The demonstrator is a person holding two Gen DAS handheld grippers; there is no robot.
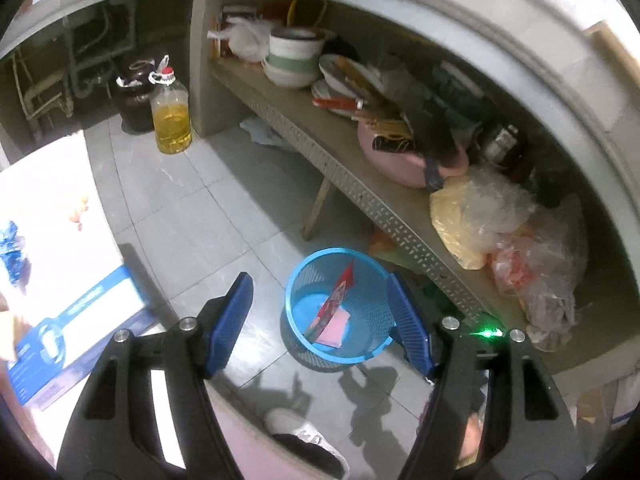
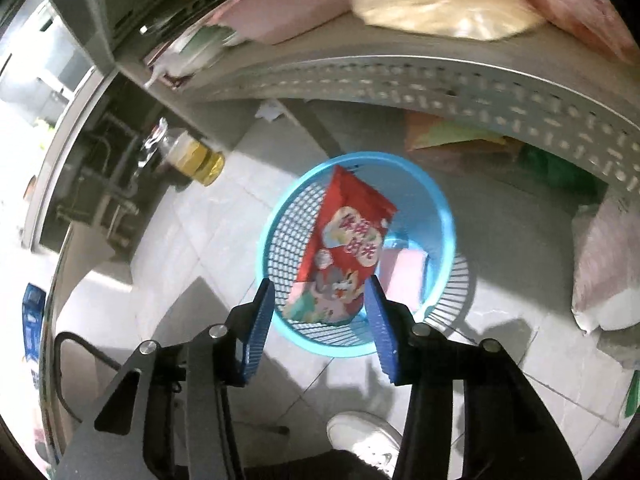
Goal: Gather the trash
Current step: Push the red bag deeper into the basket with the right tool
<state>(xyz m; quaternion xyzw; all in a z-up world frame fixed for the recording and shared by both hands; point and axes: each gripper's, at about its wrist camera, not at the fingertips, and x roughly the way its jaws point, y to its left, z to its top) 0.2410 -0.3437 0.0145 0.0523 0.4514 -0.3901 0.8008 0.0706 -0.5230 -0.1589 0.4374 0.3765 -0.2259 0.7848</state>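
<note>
Trash collected in part: red snack wrapper [image 2: 346,248] and pink paper [image 1: 334,330] down inside blue basket [image 1: 376,280] on floor. Right tongs [image 2: 318,330] and left tongs [image 1: 320,320] spread, empty. Blue crumpled scrap [image 1: 12,250] left on white surface [image 1: 48,184].

We see a glossy blue plastic mesh basket [image 2: 440,216], a shiny red foil wrapper [image 2: 344,248], smooth grey floor tiles [image 1: 192,216], a perforated matt metal shelf edge [image 1: 360,188], ribbed blue plastic pads [image 1: 228,320].

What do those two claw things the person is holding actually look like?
Both look alike. The left gripper has a black angular frame with cut-out slots, silver pivot bolts, ribbed blue finger pads and a small green light. The right gripper matches, with a black cable beside it.
</note>
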